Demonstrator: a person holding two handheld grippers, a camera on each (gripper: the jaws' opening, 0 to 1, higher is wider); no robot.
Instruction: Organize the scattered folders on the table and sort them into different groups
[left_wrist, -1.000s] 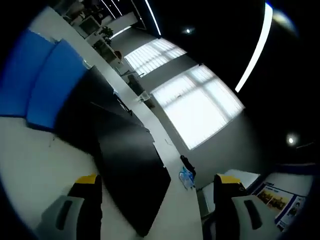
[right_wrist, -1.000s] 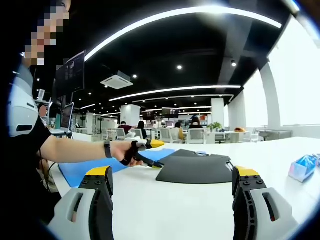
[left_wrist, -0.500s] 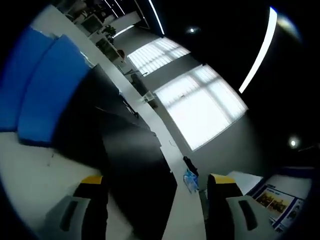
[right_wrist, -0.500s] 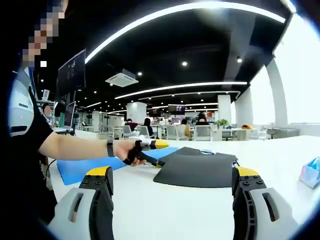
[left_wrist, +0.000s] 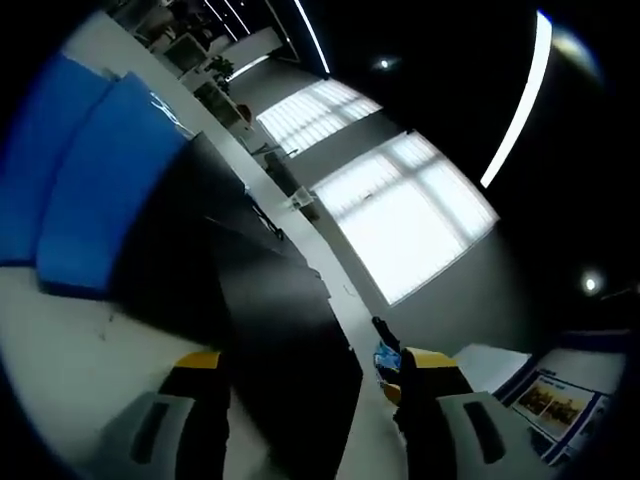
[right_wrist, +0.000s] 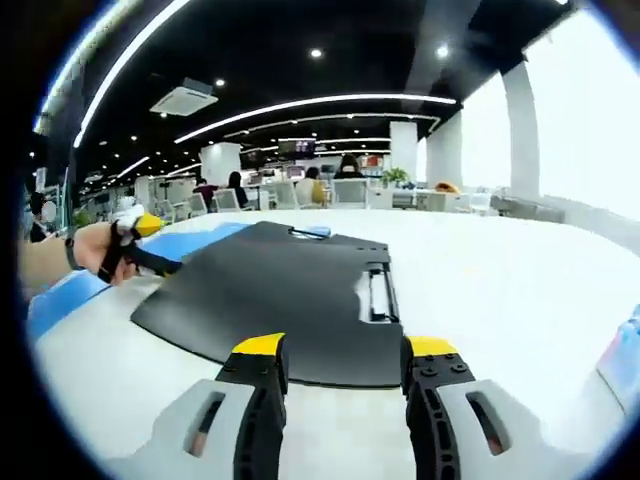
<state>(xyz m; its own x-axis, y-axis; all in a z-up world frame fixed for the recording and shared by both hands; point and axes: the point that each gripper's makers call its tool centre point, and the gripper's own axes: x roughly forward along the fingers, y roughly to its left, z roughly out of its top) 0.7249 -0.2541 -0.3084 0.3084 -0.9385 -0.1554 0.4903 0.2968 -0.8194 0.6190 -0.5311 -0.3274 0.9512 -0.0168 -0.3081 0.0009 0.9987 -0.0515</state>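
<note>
A: Where are the folders?

B: In the right gripper view a black folder (right_wrist: 270, 305) lies flat on the white tabletop (right_wrist: 480, 270), filling the centre of the frame, with a metal clip bar (right_wrist: 379, 295) along its right side. Behind it, at centre left, a blue folder (right_wrist: 195, 243) pokes out from under its far edge.

A: And the right gripper (right_wrist: 340, 365)?

B: It rises from the bottom centre, its two yellow-tipped fingers (right_wrist: 260, 346) standing close together with a narrow gap between them, right at the near edge of the black folder. I cannot tell whether they touch the edge; nothing is clamped between them.

A: The other hand?

B: At the left edge of the same view a person's hand (right_wrist: 95, 250) holds the left gripper (right_wrist: 140, 245) at the black folder's left edge, beside the blue one.

A: What about the left gripper view?

B: It is strongly tilted. The blue folder (left_wrist: 90, 170) sits upper left, the black folder (left_wrist: 270, 320) runs down the middle. The left gripper (left_wrist: 310, 365) has its fingers (left_wrist: 200, 358) at the bottom, apart, and the black folder's edge runs between them. A small blue packet (left_wrist: 386, 355) lies farther along the tabletop (left_wrist: 60, 340).
</note>
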